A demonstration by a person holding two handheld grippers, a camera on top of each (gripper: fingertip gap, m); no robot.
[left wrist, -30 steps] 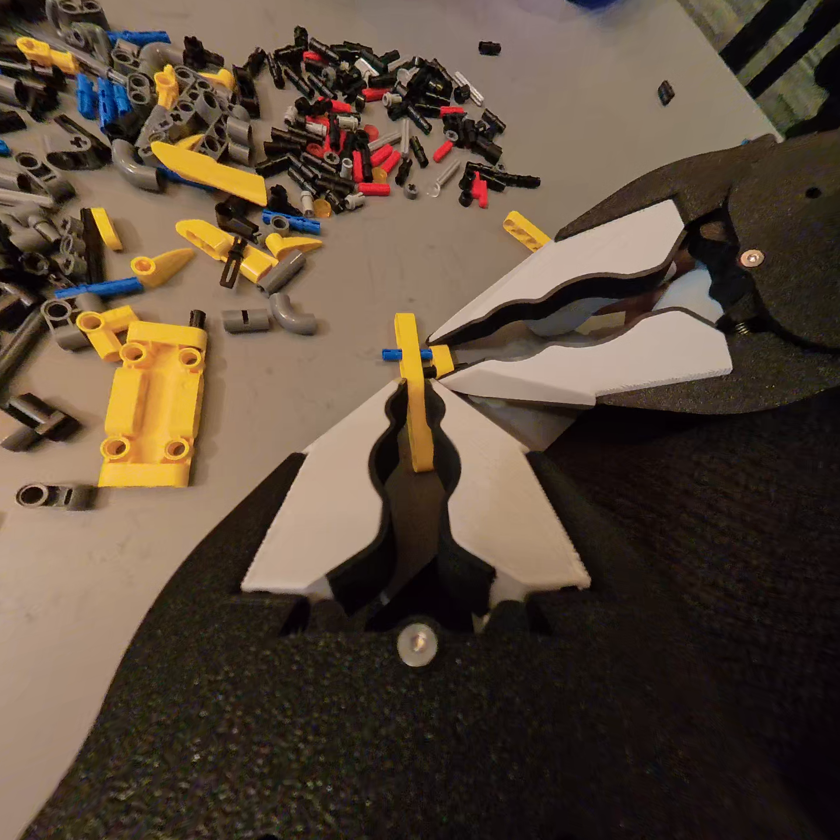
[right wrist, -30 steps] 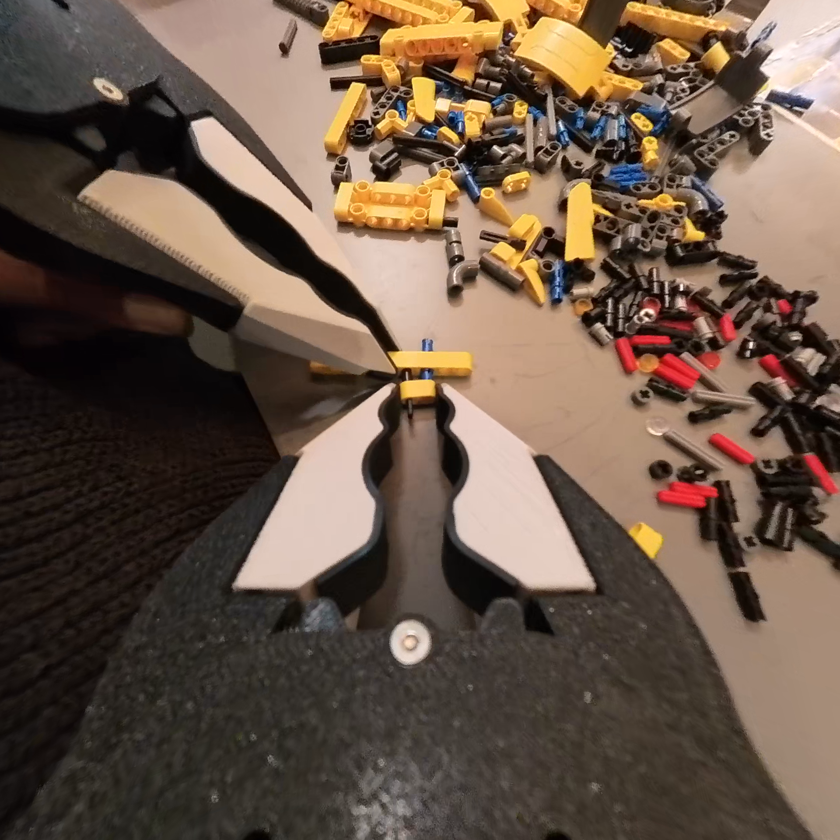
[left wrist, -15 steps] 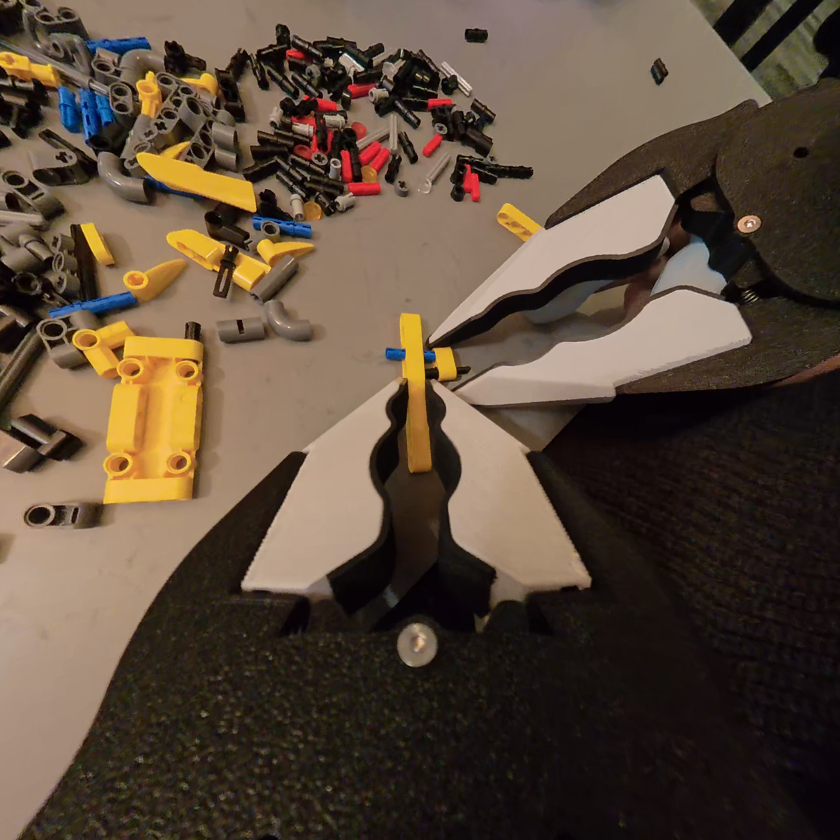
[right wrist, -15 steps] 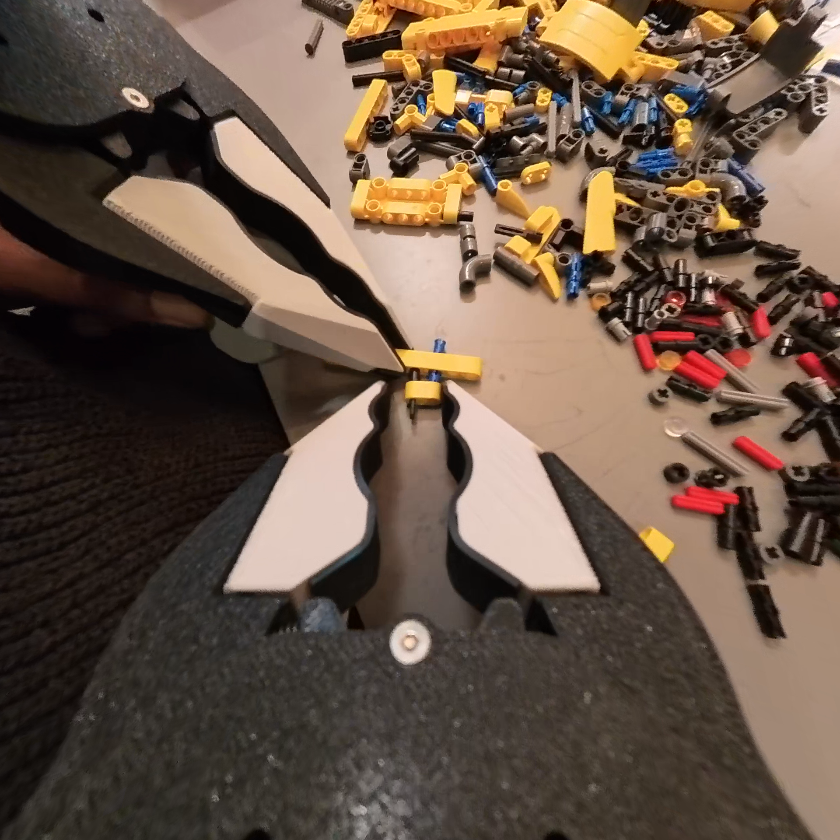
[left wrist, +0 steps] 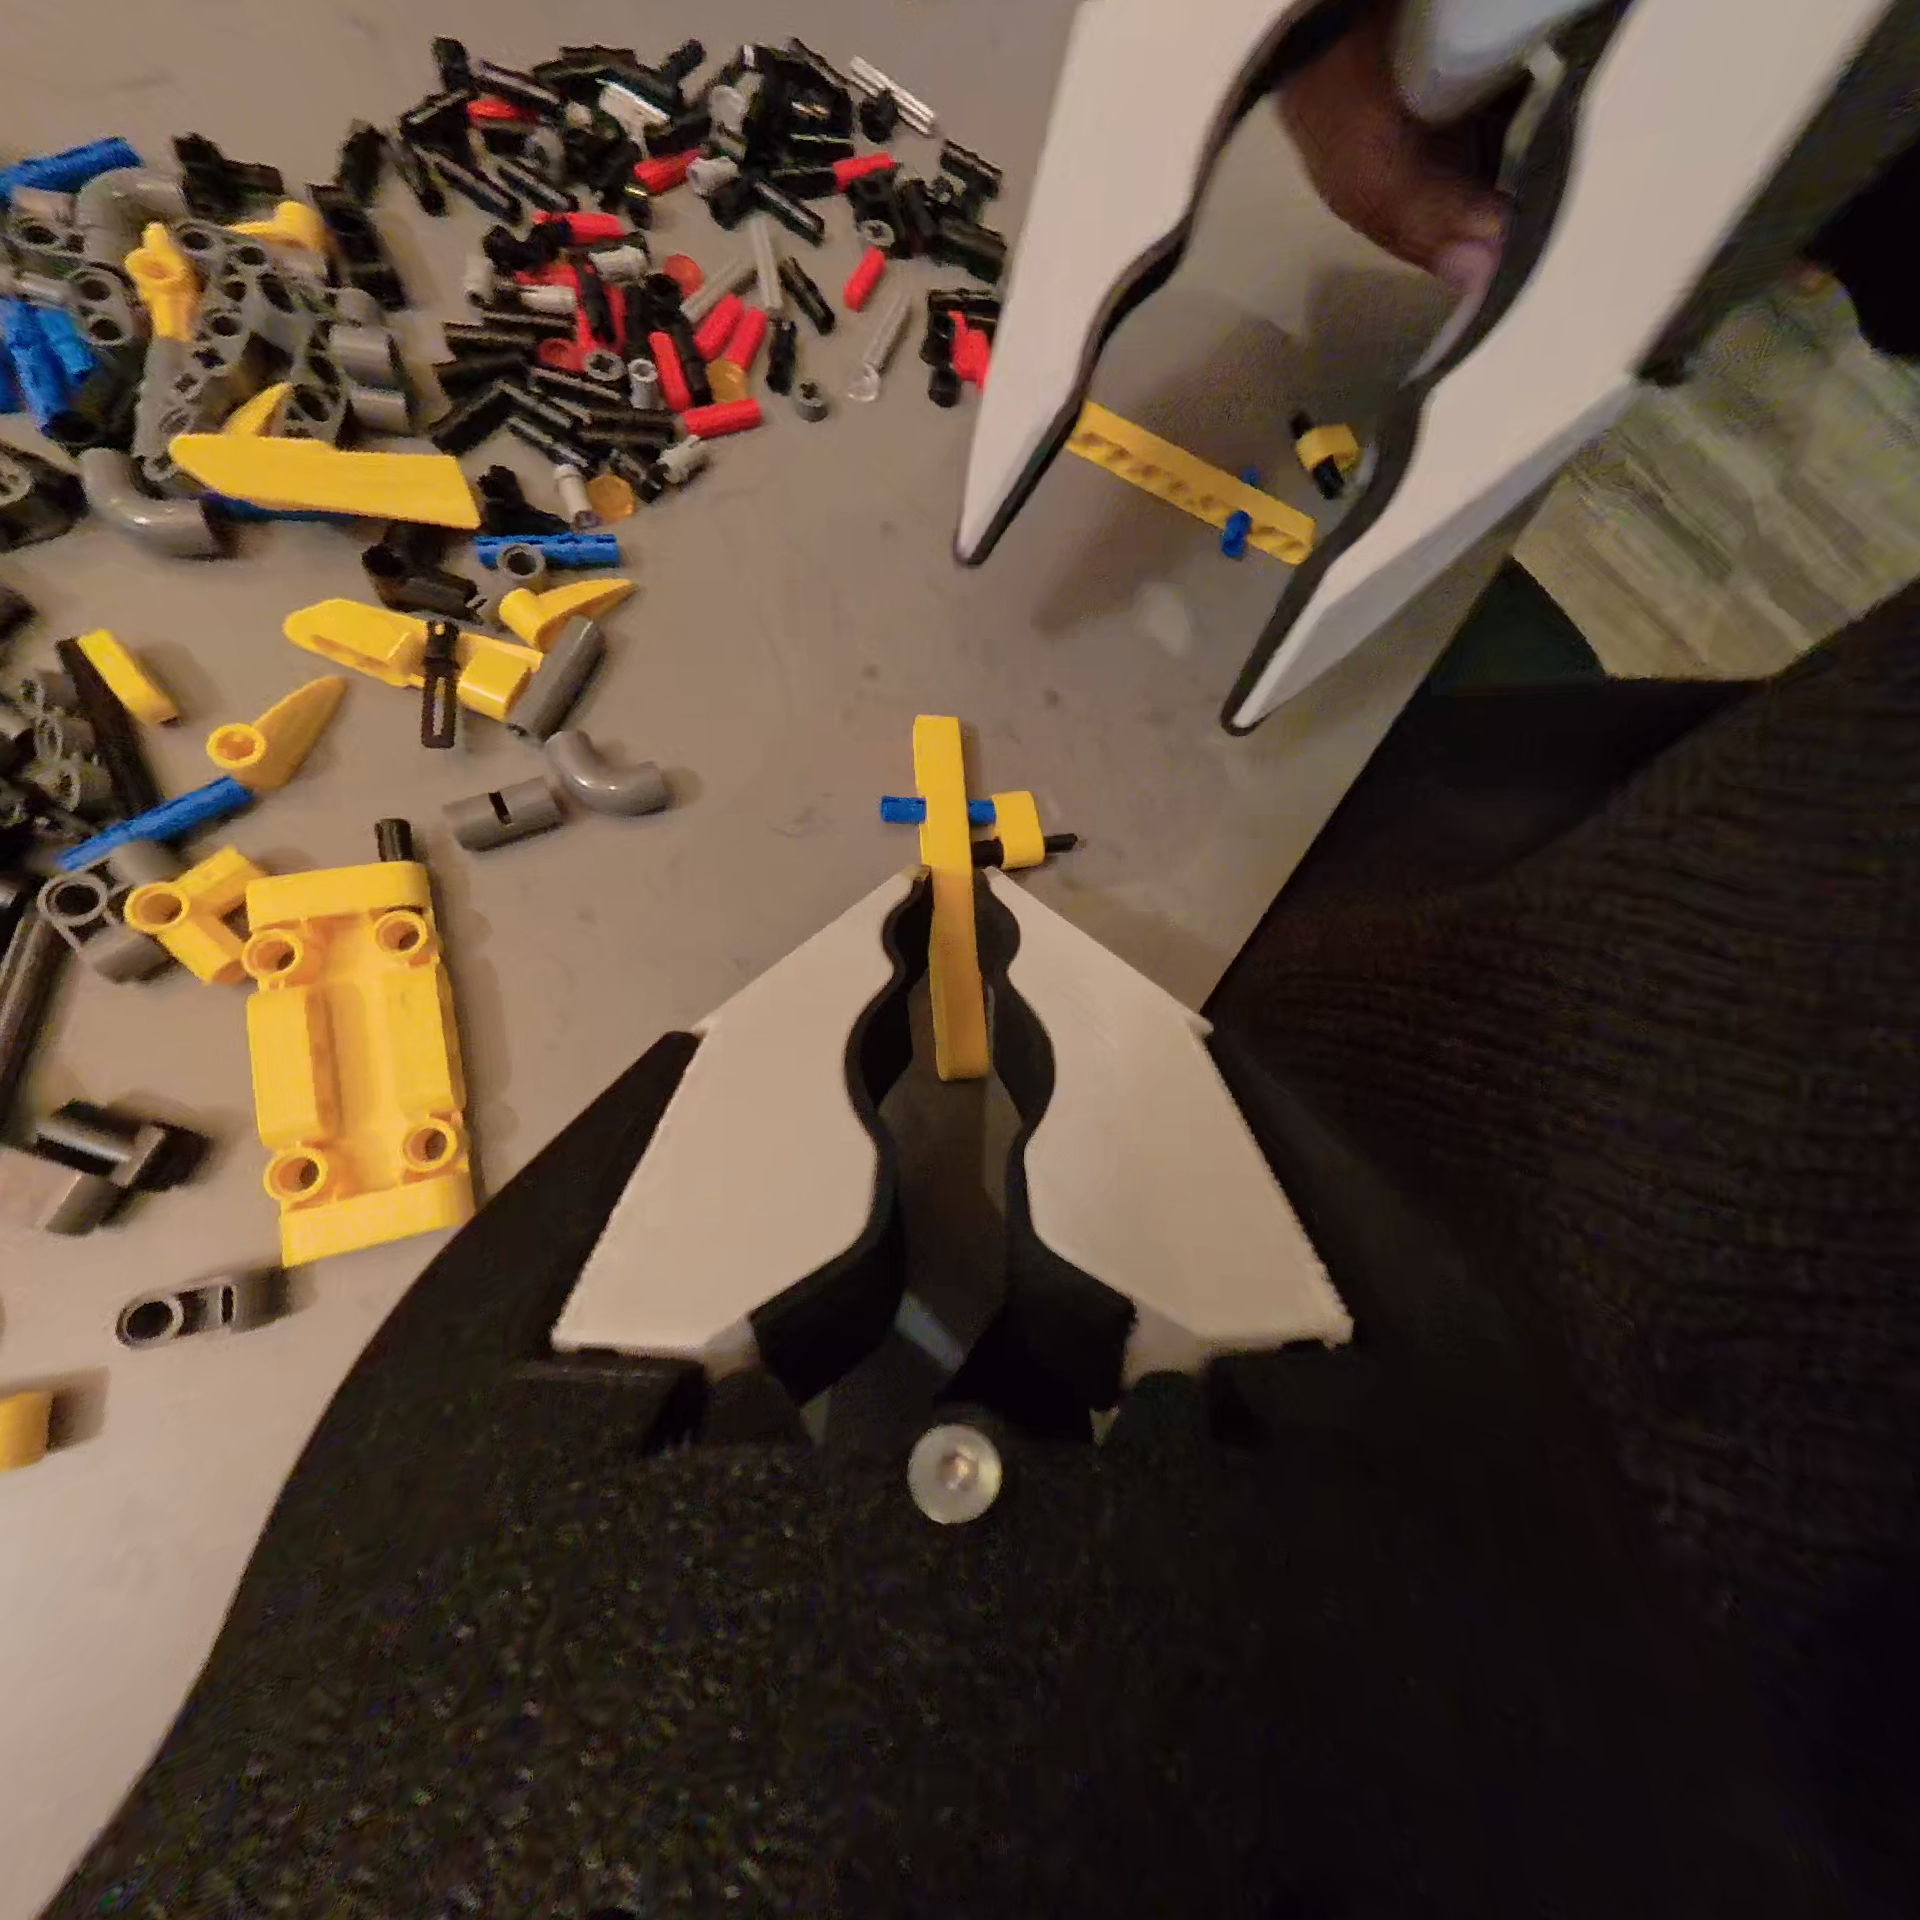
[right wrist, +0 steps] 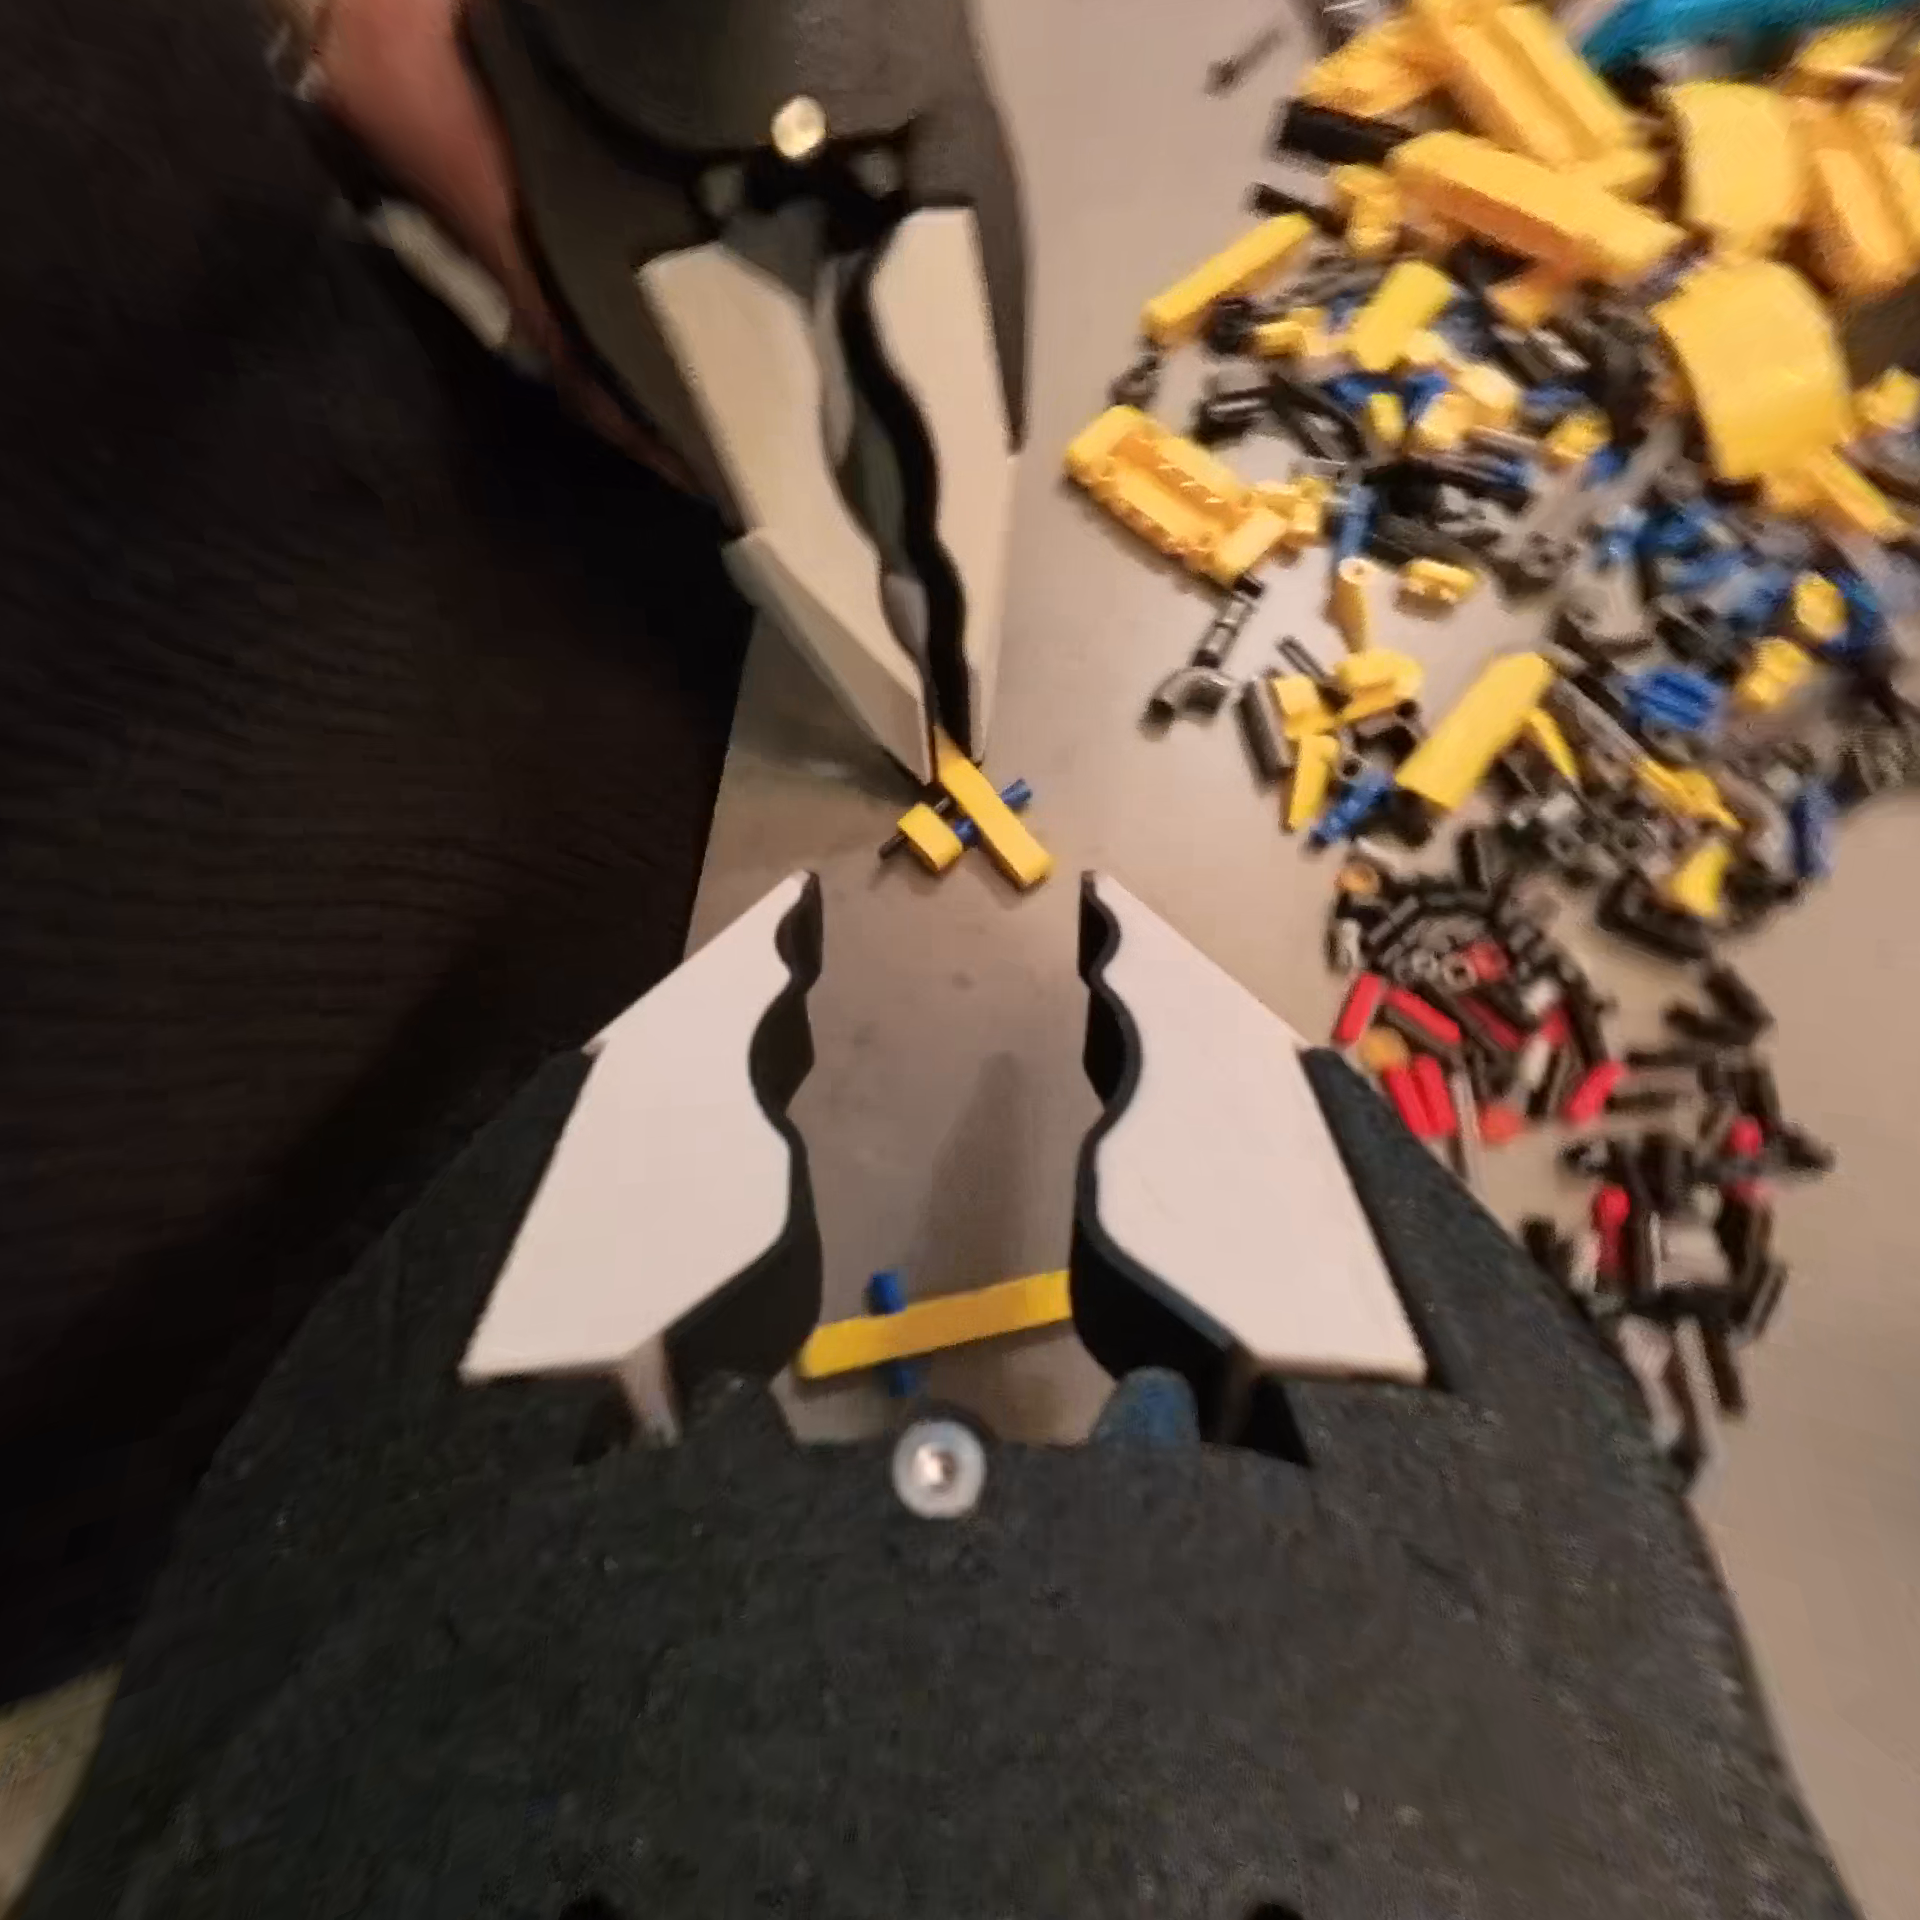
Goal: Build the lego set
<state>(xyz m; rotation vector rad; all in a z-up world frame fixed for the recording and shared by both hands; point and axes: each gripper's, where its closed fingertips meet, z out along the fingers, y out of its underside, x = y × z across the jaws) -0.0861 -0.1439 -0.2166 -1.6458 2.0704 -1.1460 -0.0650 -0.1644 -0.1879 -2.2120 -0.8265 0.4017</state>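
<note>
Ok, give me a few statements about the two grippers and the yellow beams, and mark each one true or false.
1. The left gripper is shut on a yellow beam. True.
2. The right gripper is clamped on a part. False: it is open and holds nothing.
3. A blue pin goes through the held beam. True.
4. A second yellow beam lies on the grey table. True.
5. The loose-parts pile is all yellow. False: black, red, blue and grey too.
</note>
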